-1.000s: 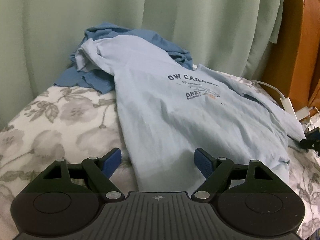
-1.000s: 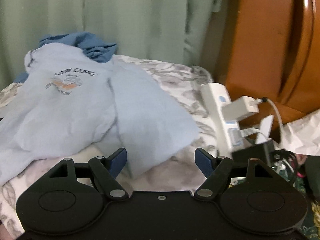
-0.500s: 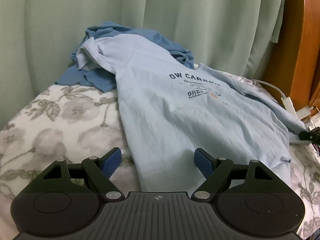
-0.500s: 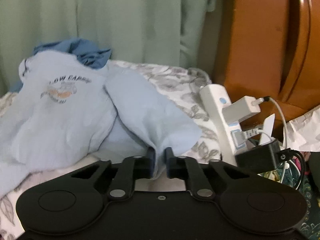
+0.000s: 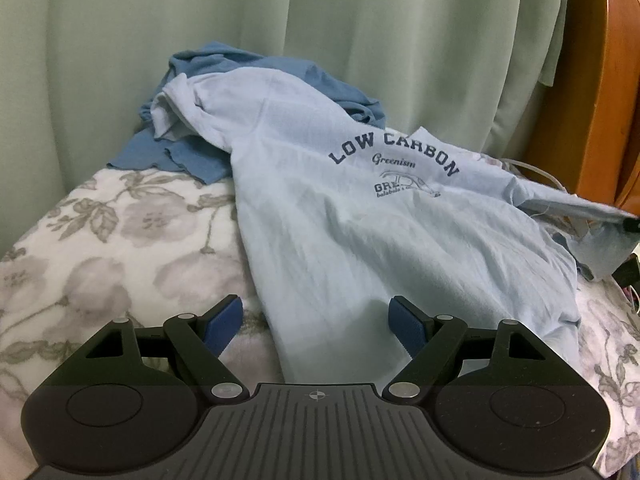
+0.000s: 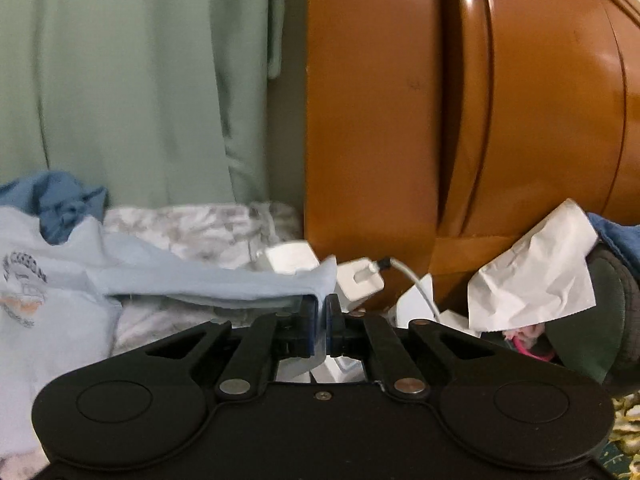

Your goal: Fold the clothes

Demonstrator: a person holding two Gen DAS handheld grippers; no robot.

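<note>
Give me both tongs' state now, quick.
Left tongs: open, holding nothing, hem of the light blue printed cotton T-shirt lying between the pads.
Right tongs: shut on the same T-shirt's sleeve edge.

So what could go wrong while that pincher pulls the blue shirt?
The right gripper pinches only a thin edge of the light blue T-shirt, so the cloth might slip out. The stretched sleeve passes right over the white charger and its cable, so pulling could snag or drag them.
</note>
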